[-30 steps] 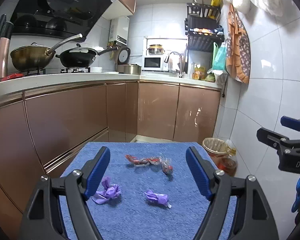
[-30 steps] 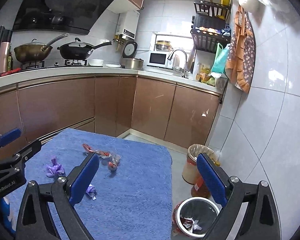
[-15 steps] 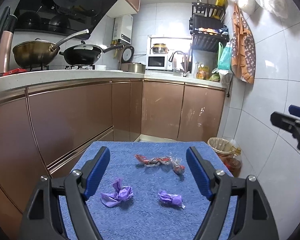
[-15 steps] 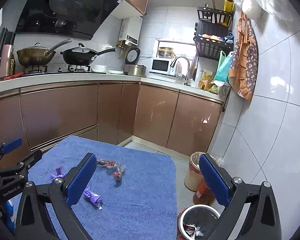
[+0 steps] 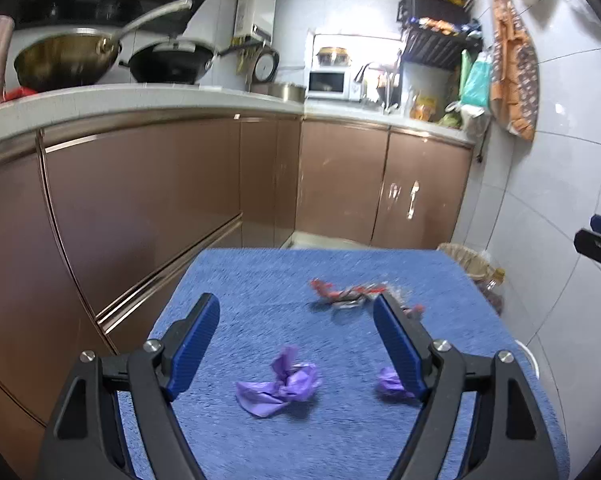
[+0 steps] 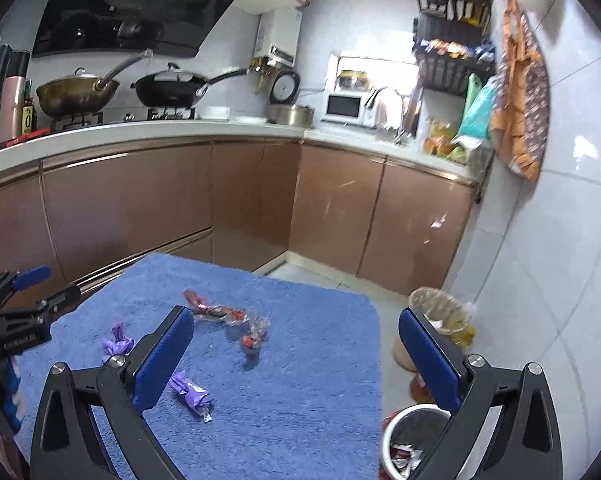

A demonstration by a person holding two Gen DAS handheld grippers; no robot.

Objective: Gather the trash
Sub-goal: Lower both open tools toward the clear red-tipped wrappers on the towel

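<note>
A crumpled purple wrapper (image 5: 278, 382) lies low in the middle of the left wrist picture, on the blue towel (image 5: 260, 280). A small purple candy (image 6: 191, 394) lies to its right. A red and clear wrapper (image 5: 346, 294) sits farther up. The left gripper (image 5: 296, 346) hangs wide apart over the purple wrapper, grasping nothing. The right gripper (image 6: 296, 360) is spread wide too, empty. A white bin (image 6: 410, 438) with trash sits at the lower right.
</note>
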